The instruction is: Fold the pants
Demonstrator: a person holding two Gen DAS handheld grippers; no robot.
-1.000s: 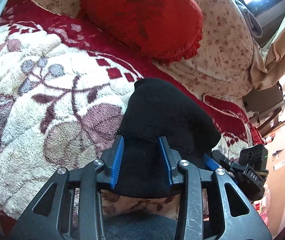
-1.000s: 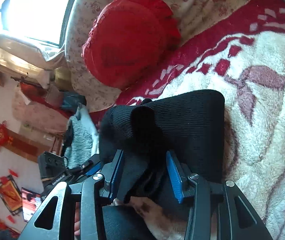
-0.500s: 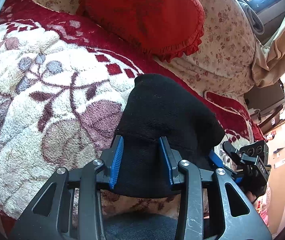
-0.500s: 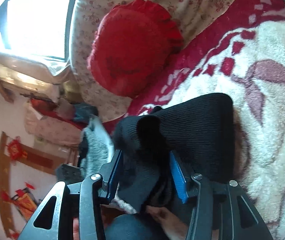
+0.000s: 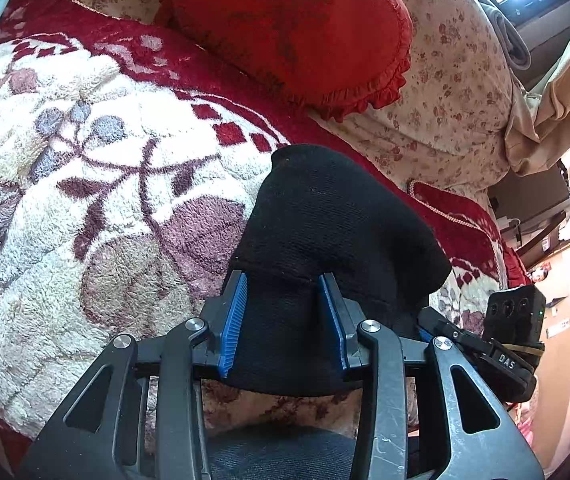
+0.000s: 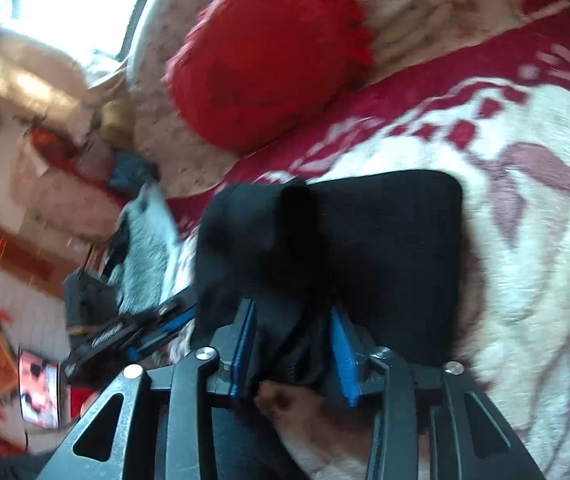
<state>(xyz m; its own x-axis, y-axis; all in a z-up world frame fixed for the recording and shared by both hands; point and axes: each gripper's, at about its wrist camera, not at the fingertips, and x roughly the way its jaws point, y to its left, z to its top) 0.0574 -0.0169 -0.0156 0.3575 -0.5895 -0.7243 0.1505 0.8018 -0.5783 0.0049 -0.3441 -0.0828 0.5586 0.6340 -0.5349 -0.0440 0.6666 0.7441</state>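
"das" on the right gripper [image 5: 481, 344]

The scene is viewed from close above the blanket [image 5: 85, 184] by both wrist cameras. The black pants [image 5: 325, 232] and red cushion [image 6: 269, 60] are shared.

Pants [image 5: 337, 232] lie on the blanket [image 5: 85, 184], cushion [image 5: 285, 28] behind them.

The right claw [image 6: 291, 344] pinches bunched black pants [image 6: 365, 240] on the fleecy patterned blanket [image 6: 525, 260].
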